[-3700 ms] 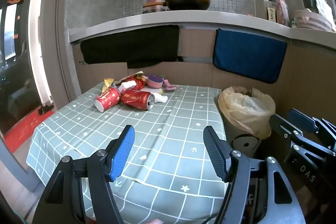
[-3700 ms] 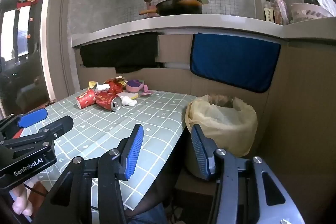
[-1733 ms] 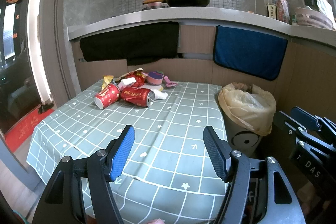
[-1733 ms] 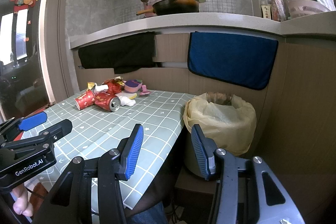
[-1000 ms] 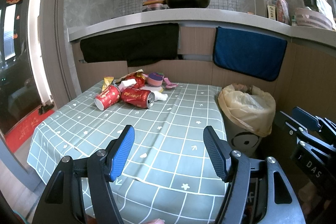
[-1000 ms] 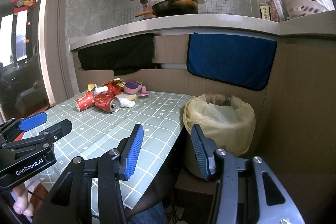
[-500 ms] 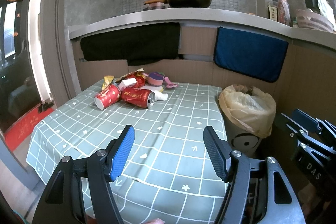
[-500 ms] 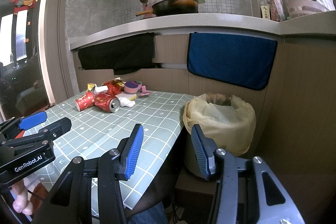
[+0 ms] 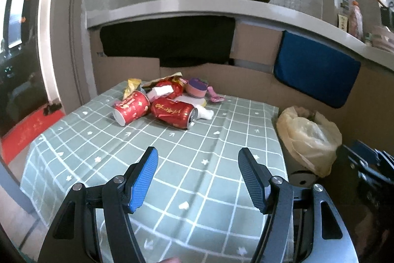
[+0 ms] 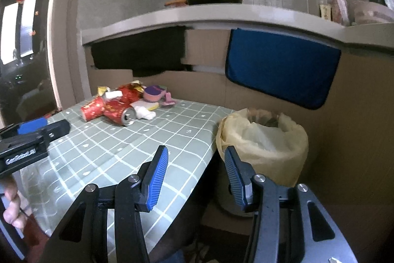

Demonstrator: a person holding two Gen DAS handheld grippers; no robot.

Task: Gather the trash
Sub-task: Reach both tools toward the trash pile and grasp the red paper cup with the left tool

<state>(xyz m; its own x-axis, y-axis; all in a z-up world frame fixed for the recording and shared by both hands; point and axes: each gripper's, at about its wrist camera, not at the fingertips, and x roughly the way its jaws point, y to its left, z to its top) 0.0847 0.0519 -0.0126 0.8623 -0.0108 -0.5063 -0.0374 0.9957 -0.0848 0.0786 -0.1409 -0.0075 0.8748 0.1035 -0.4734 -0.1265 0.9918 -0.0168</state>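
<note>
A heap of trash lies at the far end of a table covered in a grey-green checked tablecloth (image 9: 187,154). Nearest in the heap are a red paper cup (image 9: 131,108) on its side and, touching it, a dented red drink can (image 9: 173,112), also lying down. Behind them sit crumpled red and gold wrappers (image 9: 170,86), white tissue and a small pink tub.

Beside the table stands a round bin lined with a pale yellow plastic bag (image 10: 264,139).

The left gripper (image 9: 198,178) hovers over the near half of the table, jaws apart and empty. The right gripper (image 10: 195,176) hangs by the table's edge near the bin, jaws likewise parted, holding nothing.

The can and cup look light, thin-walled and easily crushed, and likely to roll. Each is probably best pinched across its middle. The wrappers look limp and slippery, so a bunched fold may give surer hold.
</note>
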